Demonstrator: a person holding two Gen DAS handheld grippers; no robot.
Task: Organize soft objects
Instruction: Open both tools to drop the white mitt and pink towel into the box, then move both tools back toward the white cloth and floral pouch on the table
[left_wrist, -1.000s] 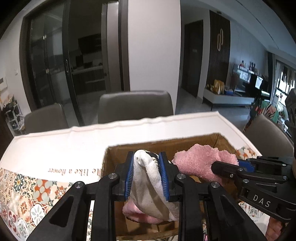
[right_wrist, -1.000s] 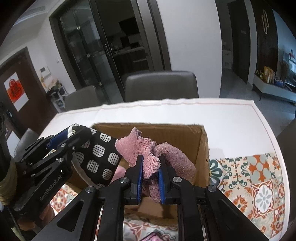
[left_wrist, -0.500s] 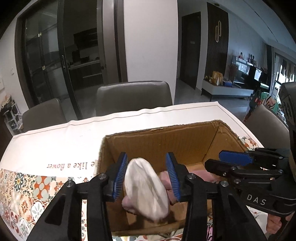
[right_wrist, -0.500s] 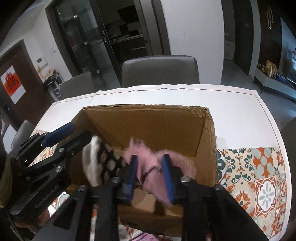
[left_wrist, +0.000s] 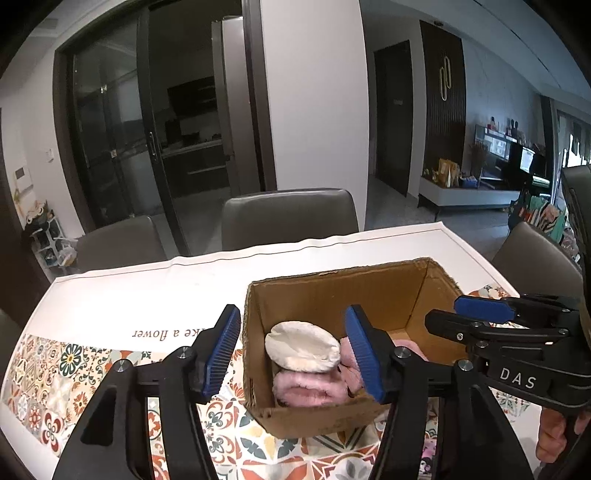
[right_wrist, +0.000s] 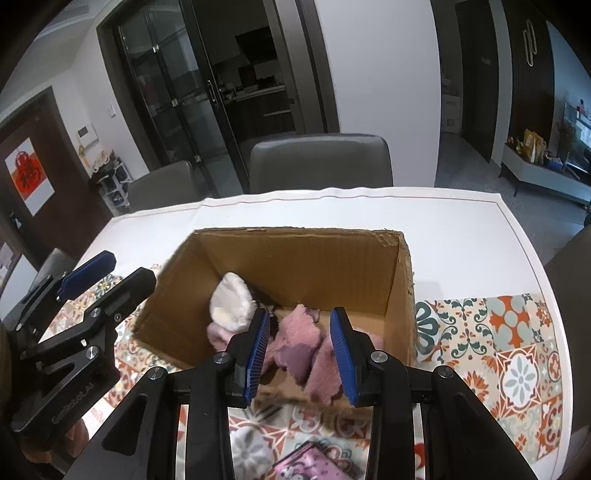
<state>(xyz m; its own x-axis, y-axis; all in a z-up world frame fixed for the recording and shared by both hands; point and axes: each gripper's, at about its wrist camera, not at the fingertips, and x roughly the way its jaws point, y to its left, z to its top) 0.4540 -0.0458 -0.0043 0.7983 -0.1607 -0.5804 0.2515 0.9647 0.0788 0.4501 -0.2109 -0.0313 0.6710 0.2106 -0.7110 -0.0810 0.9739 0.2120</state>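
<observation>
An open cardboard box (left_wrist: 332, 295) (right_wrist: 303, 258) stands on the table. Inside lie a cream-white soft item (left_wrist: 301, 347) (right_wrist: 231, 301) and fluffy pink cloths (left_wrist: 306, 391) (right_wrist: 303, 343). My left gripper (left_wrist: 295, 354) is open and empty above the box's near left corner; it also shows in the right wrist view (right_wrist: 107, 269). My right gripper (right_wrist: 299, 350) is open and empty above the box's near edge, over the pink cloth; it shows at the right of the left wrist view (left_wrist: 469, 314).
The table has a white cover (left_wrist: 147, 291) and a patterned tile cloth (right_wrist: 509, 339). More soft items lie on the cloth near me: a pale one (right_wrist: 255, 454) and a pink printed one (right_wrist: 314, 465). Grey chairs (left_wrist: 288, 214) stand behind the table.
Both grippers opened and let go. The cream-white item and the pink cloth dropped into the box. Both grippers drew back and up from the box.
</observation>
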